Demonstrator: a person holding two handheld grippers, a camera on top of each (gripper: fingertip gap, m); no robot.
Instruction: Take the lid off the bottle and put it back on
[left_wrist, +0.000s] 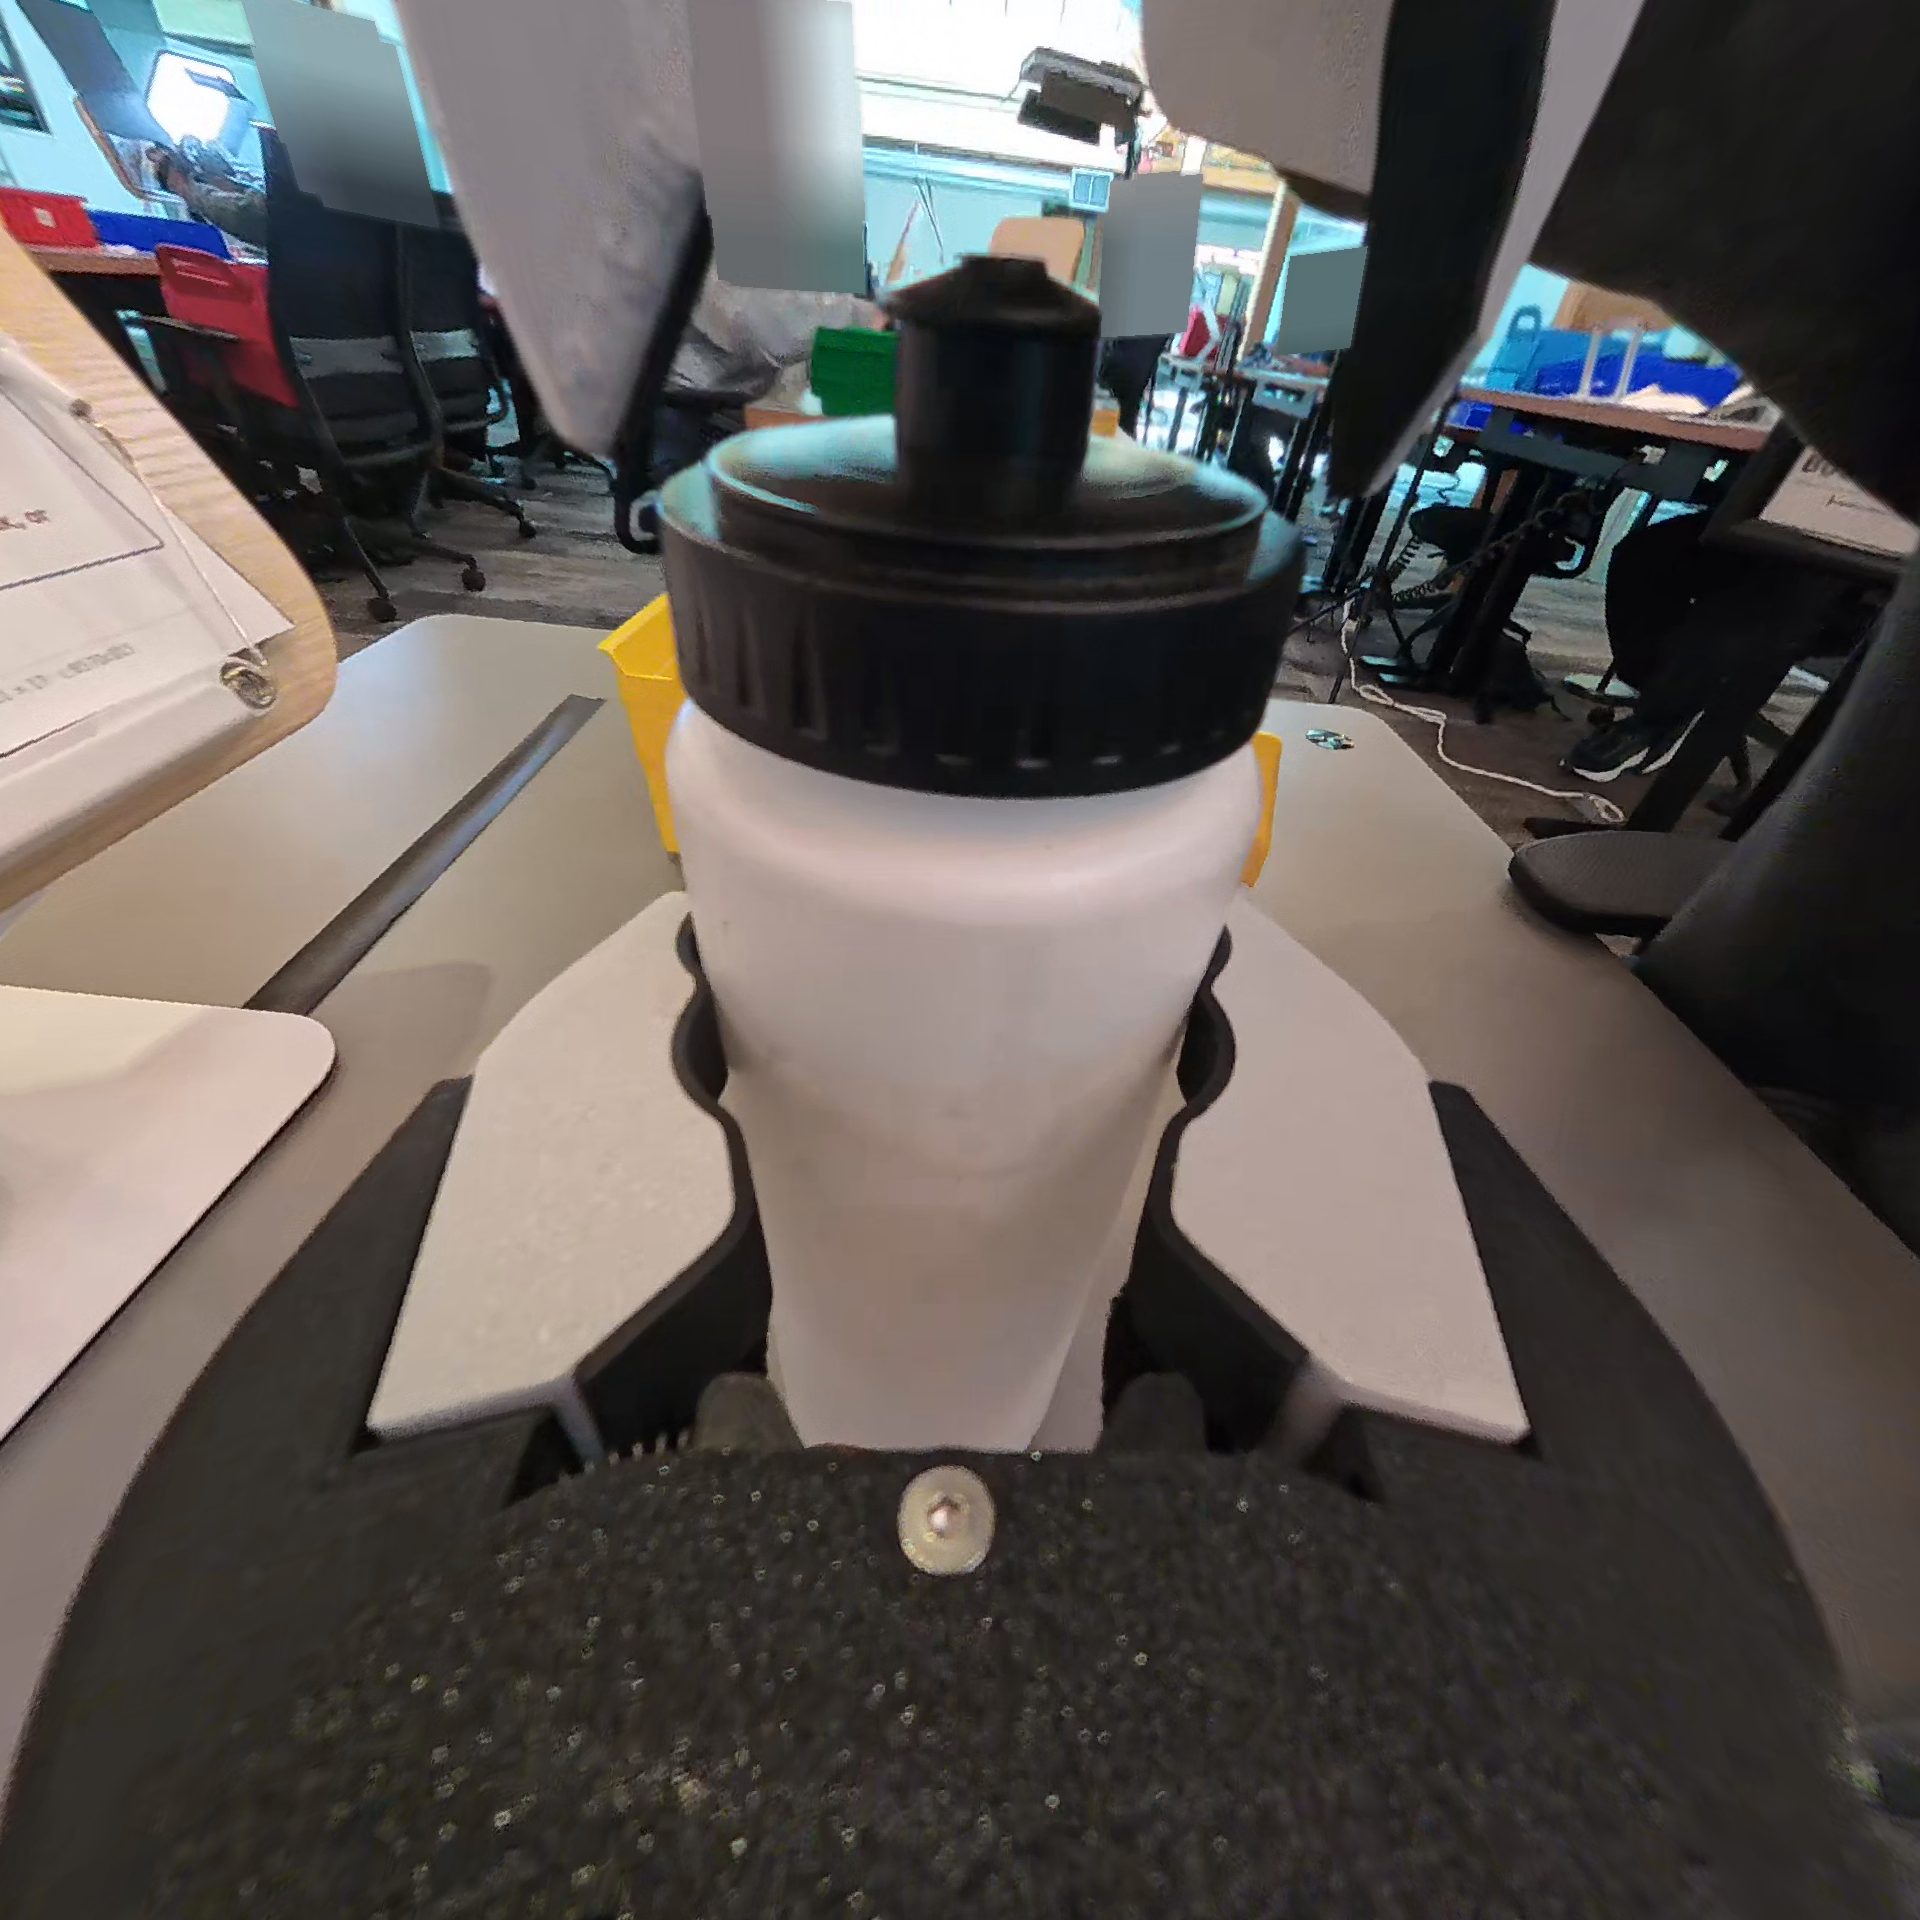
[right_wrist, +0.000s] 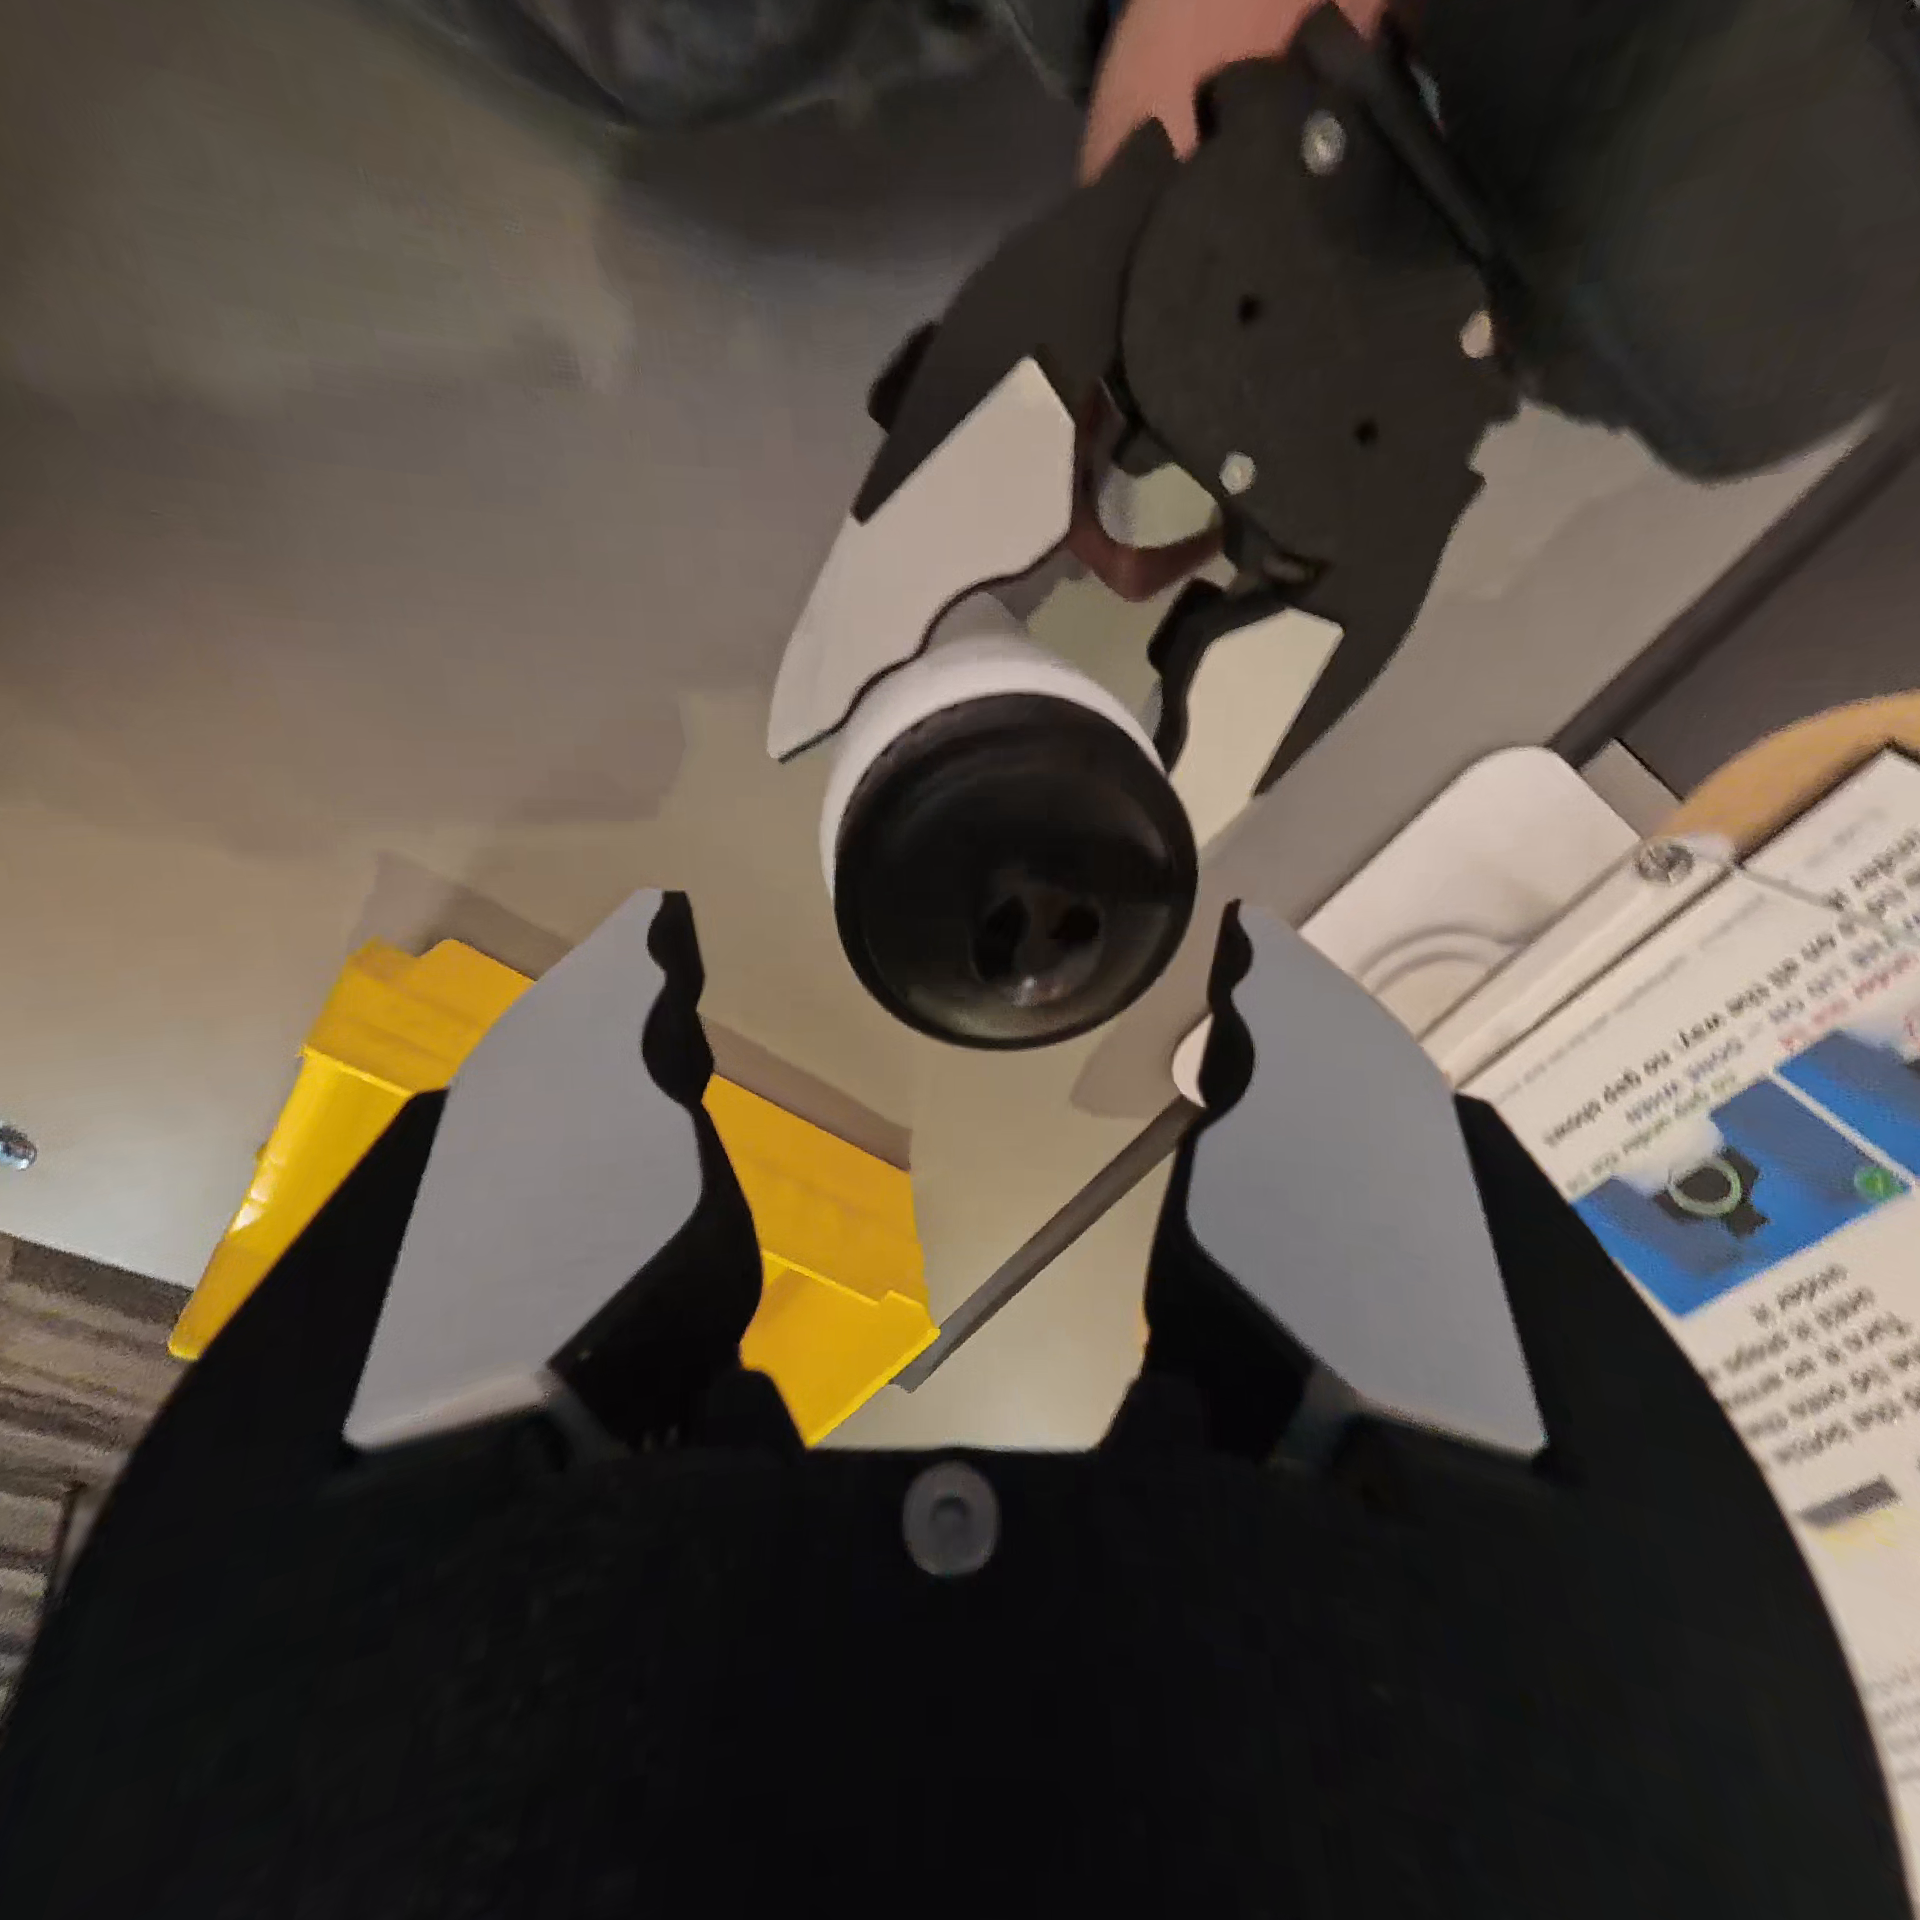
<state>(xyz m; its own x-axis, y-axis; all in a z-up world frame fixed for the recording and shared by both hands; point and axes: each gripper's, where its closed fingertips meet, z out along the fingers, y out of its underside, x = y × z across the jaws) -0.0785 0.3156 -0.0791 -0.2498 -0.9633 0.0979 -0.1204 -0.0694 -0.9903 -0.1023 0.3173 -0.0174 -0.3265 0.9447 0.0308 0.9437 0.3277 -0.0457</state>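
Left wrist view: left claw (left_wrist: 961, 1049) is clamped round the white bottle (left_wrist: 956, 1039), keeping it upright over the grey desk (left_wrist: 1403, 821) so the black lid (left_wrist: 982, 613) faces up.
Right claw (right_wrist: 951, 997): spread wide and empty, poised above the lid.
Clutter: yellow bin (right_wrist: 821, 1226) behind, printed sheet (right_wrist: 1766, 1195) beside; neither blocks.

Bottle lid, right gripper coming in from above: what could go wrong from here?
1. The right gripper is open above the lid, but the lid sits off-centre between its jaws, so one jaw may hit the rim first and tip the bottle.
2. The left gripper clamps only the smooth bottle body; twisting the lid might spin the bottle in that grip.
3. The yellow bin lies close behind, so a slip could knock it.
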